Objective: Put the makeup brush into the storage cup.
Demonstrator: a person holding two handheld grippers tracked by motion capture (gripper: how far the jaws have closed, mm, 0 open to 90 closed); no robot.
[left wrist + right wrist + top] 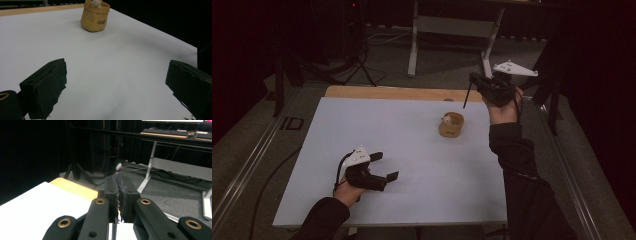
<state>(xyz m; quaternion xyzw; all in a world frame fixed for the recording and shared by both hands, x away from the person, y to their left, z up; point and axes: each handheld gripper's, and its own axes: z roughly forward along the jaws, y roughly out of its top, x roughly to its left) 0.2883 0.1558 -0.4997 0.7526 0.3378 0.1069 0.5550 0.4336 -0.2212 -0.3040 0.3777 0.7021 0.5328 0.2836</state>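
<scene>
A small tan pouch-shaped holder (451,125) (95,17) stands upright on the white table (412,150), right of centre, with a small white figure poking out of its top. My right gripper (478,81) (120,195) is raised above the table's far right corner, shut on a thin dark stick (467,95). The stick hangs down toward the table, and its pale tip (119,167) rises above the jaws. My left gripper (387,166) (116,82) rests low near the front left, open and empty, facing the holder from a distance.
A wooden strip (402,92) borders the table's far edge. Beyond it stand a white desk frame (452,30) and a dark tripod (359,55) on the grey floor. Cables lie on the floor at the left.
</scene>
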